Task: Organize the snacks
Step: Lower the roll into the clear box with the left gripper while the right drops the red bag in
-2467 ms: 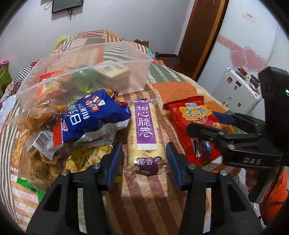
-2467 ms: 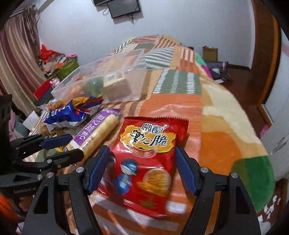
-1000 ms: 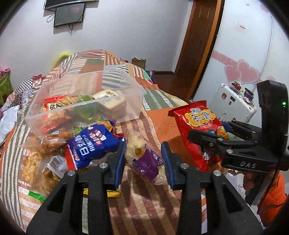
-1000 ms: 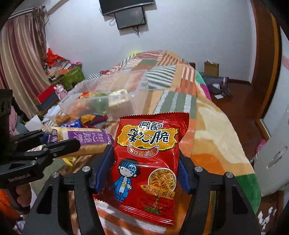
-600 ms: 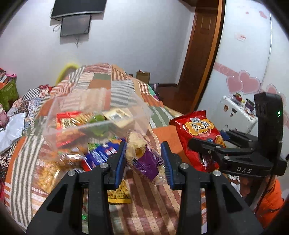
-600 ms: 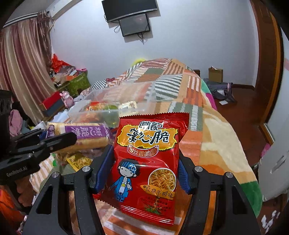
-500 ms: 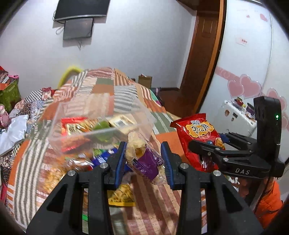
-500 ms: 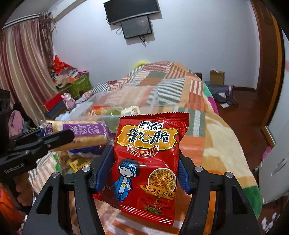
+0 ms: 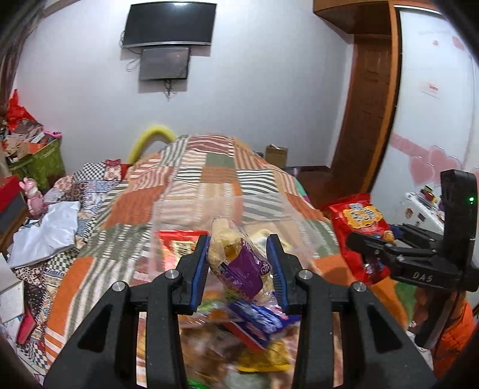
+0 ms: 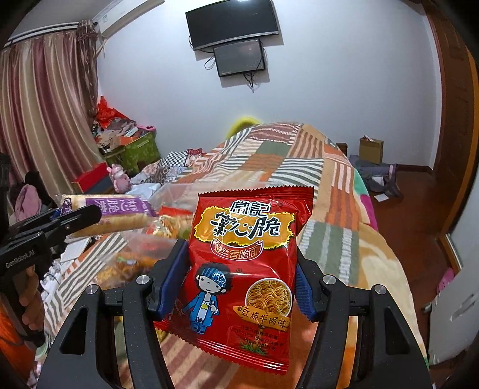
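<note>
Between my left tongs (image 9: 239, 263) sits a clamped purple wafer pack (image 9: 242, 266); my right tongs (image 10: 236, 287) pinch a red noodle bag (image 10: 242, 263). Next, I judge, both go ahead into the clear bin (image 9: 167, 215).

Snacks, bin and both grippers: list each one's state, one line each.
left gripper: shut on purple roll pack.
purple roll pack: lifted, held above the bed.
right gripper: shut on red noodle snack bag.
red noodle snack bag: lifted, upright, sealed.
clear bin: open-topped, holding snacks.
wall TV: off.
</note>
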Tool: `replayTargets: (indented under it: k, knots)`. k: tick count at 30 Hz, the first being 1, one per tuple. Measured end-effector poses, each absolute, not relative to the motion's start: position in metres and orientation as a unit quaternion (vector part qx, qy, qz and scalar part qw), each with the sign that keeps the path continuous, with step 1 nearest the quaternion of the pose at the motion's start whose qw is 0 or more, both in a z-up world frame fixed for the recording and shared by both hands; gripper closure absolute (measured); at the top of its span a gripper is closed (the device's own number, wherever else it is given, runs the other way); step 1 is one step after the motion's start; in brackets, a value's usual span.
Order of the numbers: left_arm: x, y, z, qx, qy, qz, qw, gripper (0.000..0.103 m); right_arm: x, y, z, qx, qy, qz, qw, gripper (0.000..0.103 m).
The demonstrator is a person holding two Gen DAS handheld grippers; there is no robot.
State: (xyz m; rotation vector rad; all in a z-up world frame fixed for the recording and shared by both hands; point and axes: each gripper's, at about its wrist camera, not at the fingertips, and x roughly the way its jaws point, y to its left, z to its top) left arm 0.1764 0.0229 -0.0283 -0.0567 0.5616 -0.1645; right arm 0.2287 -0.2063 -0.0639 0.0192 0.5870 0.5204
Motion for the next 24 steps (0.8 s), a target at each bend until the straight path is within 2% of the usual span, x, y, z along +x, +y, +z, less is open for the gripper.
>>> replayTargets:
  k: [24]
  knots:
    - [0.282, 0.083, -0.093, -0.044, 0.344, -0.052, 0.937, 0.065, 0.319, -0.152, -0.089, -0.047, 0.337, 0.262, 0.903, 0.043]
